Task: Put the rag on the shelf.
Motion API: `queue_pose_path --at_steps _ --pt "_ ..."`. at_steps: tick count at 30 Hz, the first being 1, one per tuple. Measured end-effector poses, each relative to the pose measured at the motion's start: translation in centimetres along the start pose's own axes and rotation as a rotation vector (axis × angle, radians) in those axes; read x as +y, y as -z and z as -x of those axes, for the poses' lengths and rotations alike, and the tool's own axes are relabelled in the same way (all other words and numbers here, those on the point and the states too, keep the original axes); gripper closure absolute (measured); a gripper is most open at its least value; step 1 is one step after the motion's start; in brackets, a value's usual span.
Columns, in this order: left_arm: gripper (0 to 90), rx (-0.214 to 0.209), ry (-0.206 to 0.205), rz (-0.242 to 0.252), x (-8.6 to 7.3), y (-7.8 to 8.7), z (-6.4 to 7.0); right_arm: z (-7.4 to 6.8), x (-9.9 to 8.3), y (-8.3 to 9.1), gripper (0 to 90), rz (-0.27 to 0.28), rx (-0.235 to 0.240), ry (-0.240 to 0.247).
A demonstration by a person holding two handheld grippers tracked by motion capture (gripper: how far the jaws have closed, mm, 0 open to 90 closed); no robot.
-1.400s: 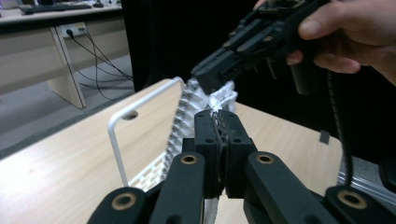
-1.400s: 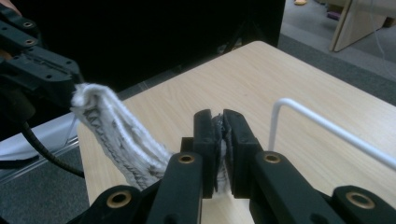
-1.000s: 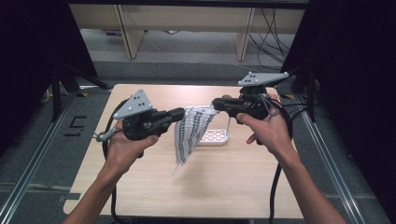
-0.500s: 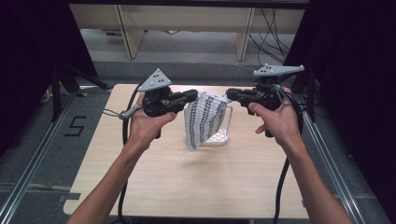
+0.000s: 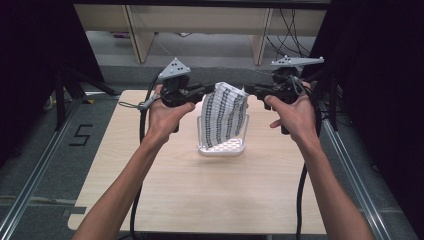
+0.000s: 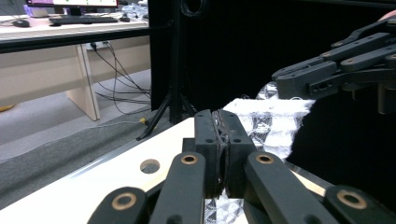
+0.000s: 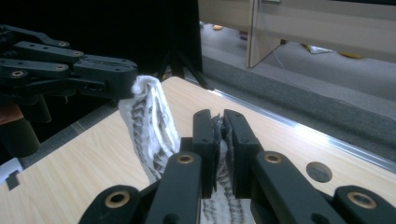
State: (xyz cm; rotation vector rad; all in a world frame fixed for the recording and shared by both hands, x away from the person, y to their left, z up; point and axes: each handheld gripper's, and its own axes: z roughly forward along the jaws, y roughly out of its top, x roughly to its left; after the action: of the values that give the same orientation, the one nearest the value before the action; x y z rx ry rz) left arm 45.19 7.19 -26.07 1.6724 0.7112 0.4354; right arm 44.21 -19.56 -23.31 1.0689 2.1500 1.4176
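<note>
A white cloth with dark stripes (image 5: 225,117) hangs stretched between both grippers above the table. My left gripper (image 5: 210,89) is shut on its left top corner, and my right gripper (image 5: 246,90) is shut on its right top corner. The cloth's lower part drops into a clear plastic basket (image 5: 221,147) standing mid-table. In the left gripper view the cloth (image 6: 275,126) is pinched between the jaws, with the other gripper (image 6: 336,70) beyond it. In the right gripper view the cloth (image 7: 152,123) runs from my jaws to the other gripper (image 7: 74,70).
The light wooden table (image 5: 200,195) stretches toward the near edge. Metal rails run along the floor on both sides. A black tripod (image 6: 175,105) stands past the far corner, with wooden desk legs and cables behind.
Both grippers have risen and moved toward the far side, carrying the cloth over the basket. The cloth now hangs down into it.
</note>
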Motion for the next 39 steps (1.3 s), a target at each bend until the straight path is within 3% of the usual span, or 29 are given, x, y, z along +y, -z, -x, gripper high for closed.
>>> queue_pose_path --at_steps 6,17,18,28,39 --pt "87.2 0.028 0.016 -0.004 0.6 -1.1 -1.1 1.2 0.8 -1.3 84.4 -0.001 -0.028 -0.033" --pt "87.2 0.071 0.061 0.0 1.2 -2.6 -2.9 3.1 2.2 -3.8 84.4 0.014 -0.012 -0.094" --pt "87.2 0.073 0.065 0.002 1.2 -2.7 -3.1 3.0 2.3 -3.9 84.5 0.013 -0.012 -0.115" --pt "87.1 0.084 0.086 0.007 1.8 -3.0 -3.8 3.0 2.9 -4.6 84.4 0.02 -0.006 -0.116" --pt "87.0 0.093 0.139 -0.018 1.4 -6.3 -5.6 5.7 2.6 -7.1 84.0 -0.002 -0.052 -0.186"
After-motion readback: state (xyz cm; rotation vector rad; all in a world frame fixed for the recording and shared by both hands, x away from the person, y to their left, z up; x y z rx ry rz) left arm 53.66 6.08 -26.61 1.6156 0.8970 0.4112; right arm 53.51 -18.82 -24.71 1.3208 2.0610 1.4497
